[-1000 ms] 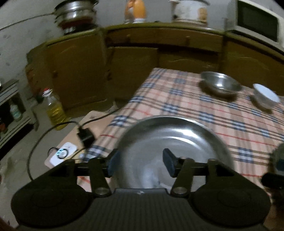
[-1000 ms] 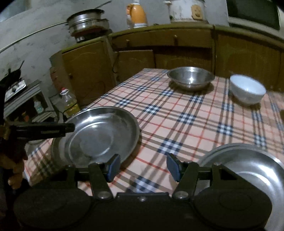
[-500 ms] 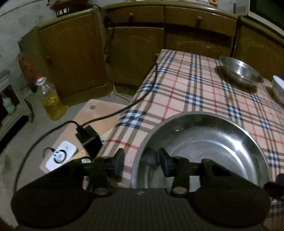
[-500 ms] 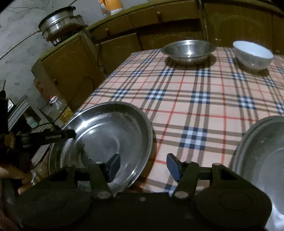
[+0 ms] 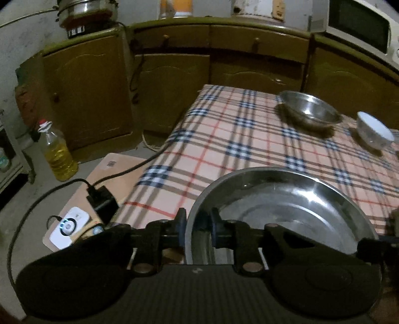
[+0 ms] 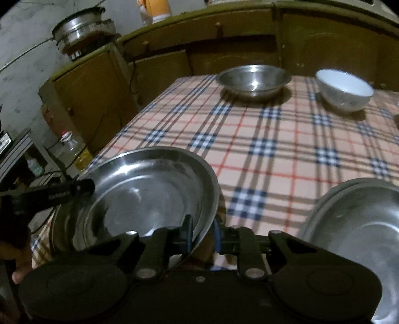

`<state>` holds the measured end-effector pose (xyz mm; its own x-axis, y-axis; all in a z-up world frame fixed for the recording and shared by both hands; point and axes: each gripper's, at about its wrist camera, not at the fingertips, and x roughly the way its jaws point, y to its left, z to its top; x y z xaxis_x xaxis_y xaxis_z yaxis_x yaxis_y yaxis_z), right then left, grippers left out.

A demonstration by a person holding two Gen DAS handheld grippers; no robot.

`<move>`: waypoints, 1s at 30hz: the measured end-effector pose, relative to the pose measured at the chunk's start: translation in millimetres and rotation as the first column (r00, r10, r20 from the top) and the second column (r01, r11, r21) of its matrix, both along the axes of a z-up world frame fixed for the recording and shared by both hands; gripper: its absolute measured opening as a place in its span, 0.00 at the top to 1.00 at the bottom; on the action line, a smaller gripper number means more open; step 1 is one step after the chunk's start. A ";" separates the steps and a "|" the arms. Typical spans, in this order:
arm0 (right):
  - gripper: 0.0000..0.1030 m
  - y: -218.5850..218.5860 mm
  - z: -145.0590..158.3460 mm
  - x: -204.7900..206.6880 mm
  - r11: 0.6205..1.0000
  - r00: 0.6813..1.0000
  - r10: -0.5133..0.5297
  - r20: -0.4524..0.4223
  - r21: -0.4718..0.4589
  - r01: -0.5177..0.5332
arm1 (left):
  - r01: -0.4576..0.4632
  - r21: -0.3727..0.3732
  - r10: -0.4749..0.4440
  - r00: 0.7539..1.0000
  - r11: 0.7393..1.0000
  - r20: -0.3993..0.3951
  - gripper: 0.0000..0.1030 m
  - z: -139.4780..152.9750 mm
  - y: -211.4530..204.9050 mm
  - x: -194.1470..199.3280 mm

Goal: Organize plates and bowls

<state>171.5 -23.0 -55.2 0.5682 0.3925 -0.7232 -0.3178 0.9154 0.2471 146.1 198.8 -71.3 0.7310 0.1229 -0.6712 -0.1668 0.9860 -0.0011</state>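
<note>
A wide steel plate [image 5: 281, 206] [image 6: 149, 194] sits at the near left corner of the checked table [image 6: 274, 154]. My left gripper [image 5: 197, 224] is closing tight on the plate's left rim, a pad pressing each side; its finger also shows in the right wrist view as a black bar [image 6: 62, 192]. My right gripper [image 6: 203, 234] is closing tight on the same plate's right rim. A second steel plate [image 6: 361, 229] lies at the near right. Far across the table stand a steel bowl [image 5: 309, 109] [image 6: 253, 79] and a white bowl [image 5: 374, 129] [image 6: 345, 91].
Brown cabinets [image 5: 87, 87] run behind and left of the table, with a pot [image 5: 84, 10] and a microwave [image 5: 359, 25] on top. On the floor to the left are an oil bottle [image 5: 58, 154], a board with a charger [image 5: 102, 199] and cables.
Both grippers went from open to shut on the near left plate. The left one shifted onto its left rim, and the right one moved left onto its right rim.
</note>
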 end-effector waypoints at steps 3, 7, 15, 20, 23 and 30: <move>0.78 -13.4 9.7 -6.3 1.000 1.000 -0.012 0.024 -0.003 0.012 | 0.008 -0.012 -0.008 1.000 1.000 0.014 0.82 5.1 -10.6 -4.8; 0.78 -31.6 23.6 -14.8 0.999 0.998 -0.031 0.063 -0.013 0.032 | 0.025 -0.014 -0.025 0.999 1.000 0.034 0.82 14.7 -30.8 -12.6; 0.78 -77.8 46.7 -34.5 0.995 0.988 -0.099 0.116 -0.007 0.101 | 0.085 -0.019 -0.084 0.995 0.996 0.052 0.82 28.1 -74.5 -22.2; 0.78 -106.7 58.5 -46.7 0.990 0.980 -0.143 0.139 -0.002 0.144 | 0.128 -0.017 -0.127 0.990 0.992 0.065 0.82 35.6 -101.1 -27.0; 0.78 -121.4 62.9 -52.9 0.986 0.976 -0.164 0.145 0.002 0.166 | 0.150 -0.021 -0.149 0.987 0.988 0.068 0.82 38.5 -114.2 -29.1; 0.78 -153.6 68.6 -66.5 0.974 0.963 -0.224 0.152 -0.001 0.227 | 0.208 -0.019 -0.206 0.976 0.978 0.068 0.82 40.8 -144.5 -33.4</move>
<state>105.0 -176.6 13.4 0.7428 0.2296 -0.6289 -0.1351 0.9714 0.1951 112.7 54.3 -30.5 0.7814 -0.0527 -0.6218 0.0423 0.9986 -0.0315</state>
